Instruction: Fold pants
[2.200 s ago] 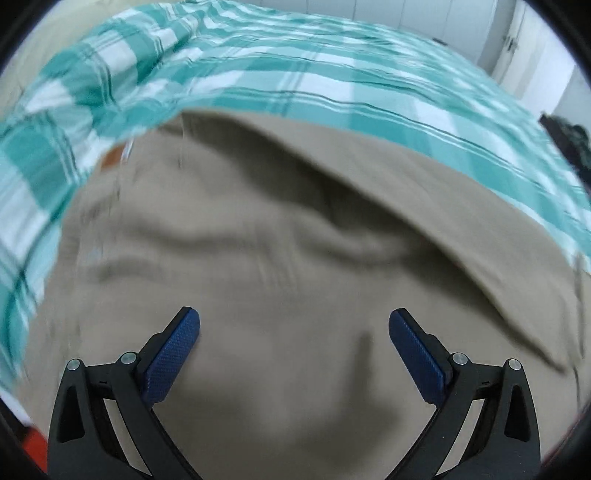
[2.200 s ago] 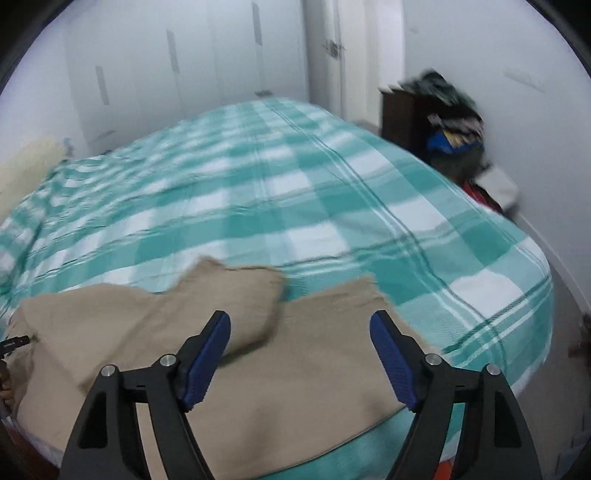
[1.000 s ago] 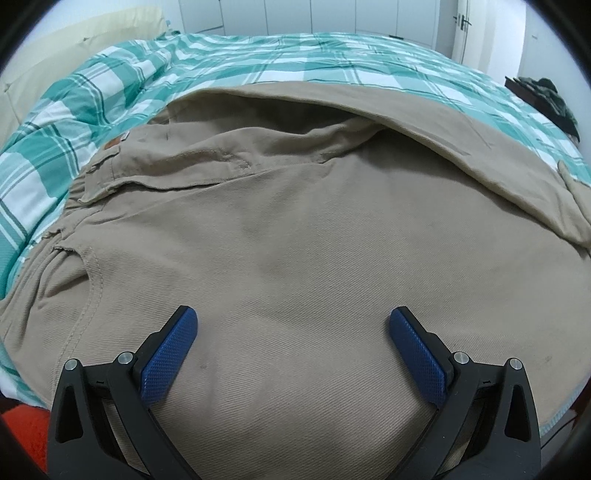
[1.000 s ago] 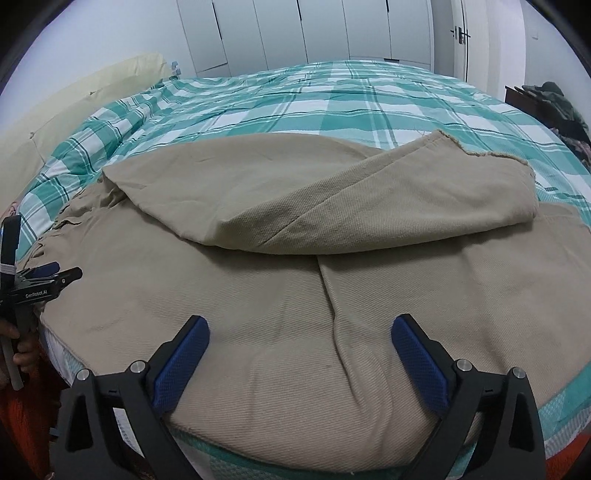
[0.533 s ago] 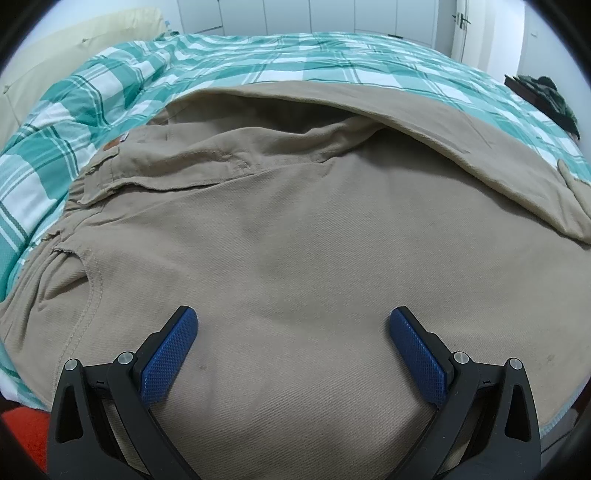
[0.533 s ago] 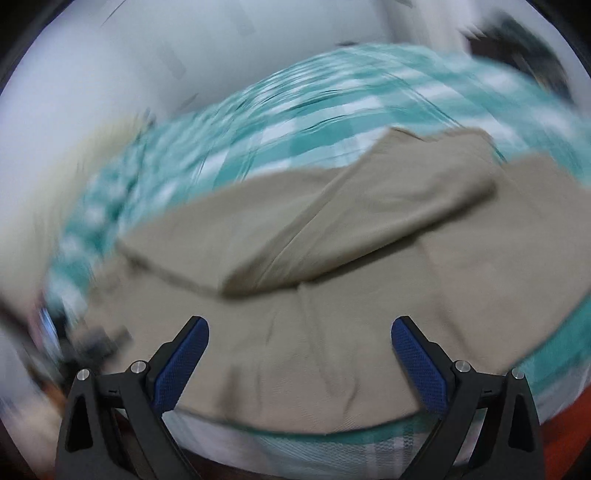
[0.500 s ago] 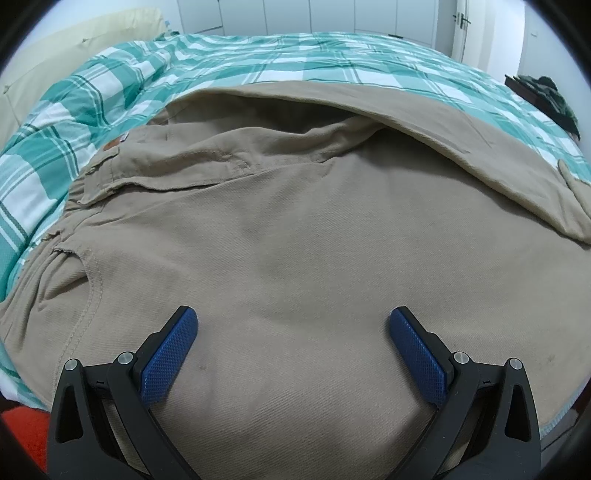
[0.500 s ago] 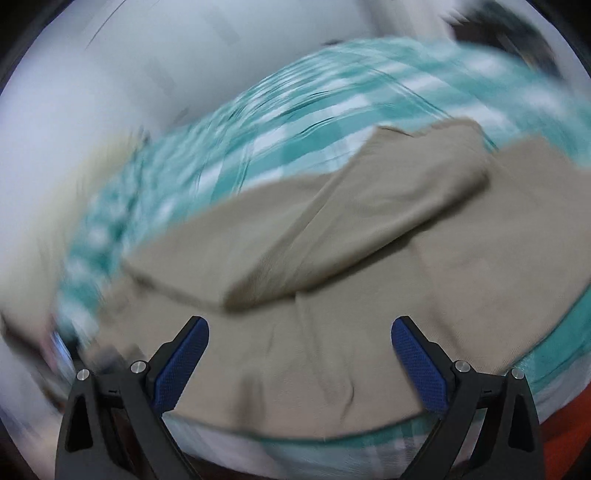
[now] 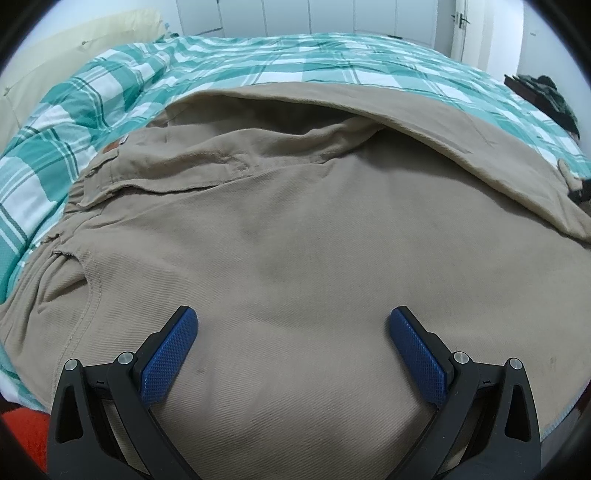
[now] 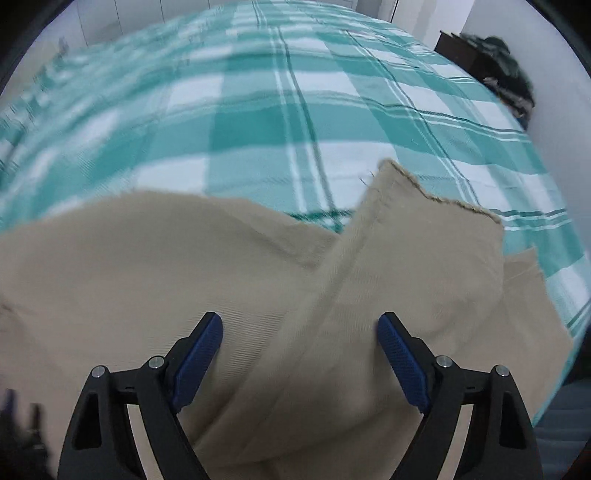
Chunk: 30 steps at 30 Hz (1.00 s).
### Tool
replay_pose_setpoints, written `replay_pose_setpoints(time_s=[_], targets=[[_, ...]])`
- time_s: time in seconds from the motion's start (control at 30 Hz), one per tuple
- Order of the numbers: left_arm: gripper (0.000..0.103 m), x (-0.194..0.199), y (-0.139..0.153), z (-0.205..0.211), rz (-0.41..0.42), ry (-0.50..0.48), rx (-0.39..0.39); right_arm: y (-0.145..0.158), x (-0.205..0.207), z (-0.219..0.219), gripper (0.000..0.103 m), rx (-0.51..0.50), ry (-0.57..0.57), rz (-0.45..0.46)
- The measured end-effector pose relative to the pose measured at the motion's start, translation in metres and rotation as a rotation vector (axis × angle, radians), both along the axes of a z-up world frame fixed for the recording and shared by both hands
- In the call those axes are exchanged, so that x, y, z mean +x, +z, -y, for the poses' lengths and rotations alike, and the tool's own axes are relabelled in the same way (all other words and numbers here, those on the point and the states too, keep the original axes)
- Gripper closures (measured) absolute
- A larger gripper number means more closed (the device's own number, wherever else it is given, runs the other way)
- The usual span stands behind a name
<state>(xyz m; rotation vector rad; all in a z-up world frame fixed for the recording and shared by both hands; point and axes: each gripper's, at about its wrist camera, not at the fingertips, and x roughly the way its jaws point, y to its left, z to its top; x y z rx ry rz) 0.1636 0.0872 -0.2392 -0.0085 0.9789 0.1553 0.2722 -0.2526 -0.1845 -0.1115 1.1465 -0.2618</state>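
Khaki pants (image 9: 303, 236) lie spread on a bed with a green and white checked cover (image 9: 258, 62). In the left wrist view the waistband (image 9: 107, 173) is at the left and one leg is folded back across the far side. My left gripper (image 9: 293, 332) is open and empty just above the seat area. In the right wrist view the folded leg (image 10: 417, 266) lies over the other leg, its frayed hem (image 10: 443, 199) at the upper right. My right gripper (image 10: 299, 332) is open and empty, low over that leg.
A pale pillow or headboard (image 9: 55, 59) is at the far left of the bed. A dark cabinet with piled clothes (image 10: 495, 62) stands by the right wall. White wardrobe doors (image 9: 332, 18) are behind the bed. The bed's near edge (image 10: 561, 373) is just right of the pants.
The right gripper has swung right and closer, from a wide view of the pants to the folded leg's hem end. The left gripper has held still.
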Motion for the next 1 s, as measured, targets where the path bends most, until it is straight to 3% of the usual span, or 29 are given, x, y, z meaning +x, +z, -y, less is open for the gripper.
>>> replay_pose_setpoints(time_s=[0.03, 0.13, 0.27, 0.33, 0.4, 0.47, 0.7, 0.8, 0.87, 1.0], targets=[[0.001, -0.001, 0.0, 0.0, 0.001, -0.002, -0.001, -0.003, -0.004, 0.008, 0.033, -0.018, -0.015, 0.0], [0.001, -0.001, 0.0, 0.0, 0.003, -0.006, -0.003, 0.009, -0.033, 0.038, 0.048, 0.029, -0.081, 0.063], [0.001, 0.001, 0.0, 0.0, -0.009, -0.003, -0.004, 0.032, -0.101, 0.082, 0.048, 0.141, -0.192, 0.175], [0.001, 0.001, 0.0, 0.001, -0.012, -0.002, -0.004, 0.031, -0.137, 0.1, 0.04, 0.248, -0.249, 0.203], [0.001, 0.001, 0.0, 0.001, -0.012, 0.0, -0.003, 0.023, -0.167, 0.113, 0.04, 0.346, -0.3, 0.223], [0.001, 0.001, 0.0, 0.001, -0.01, 0.002, -0.002, 0.025, -0.193, 0.123, 0.038, 0.431, -0.332, 0.298], [0.001, 0.0, 0.0, 0.002, -0.003, 0.016, 0.006, 0.029, -0.196, 0.142, 0.037, 0.644, -0.302, 0.346], [0.001, -0.001, -0.001, 0.002, 0.003, 0.017, 0.009, 0.016, -0.194, 0.143, 0.037, 0.864, -0.34, 0.335], [0.001, -0.001, 0.0, 0.001, 0.004, 0.018, 0.008, 0.015, -0.196, 0.139, 0.037, 0.953, -0.344, 0.339], [0.001, 0.0, -0.001, 0.001, 0.007, 0.022, 0.011, 0.014, -0.184, 0.121, 0.037, 1.015, -0.306, 0.288]])
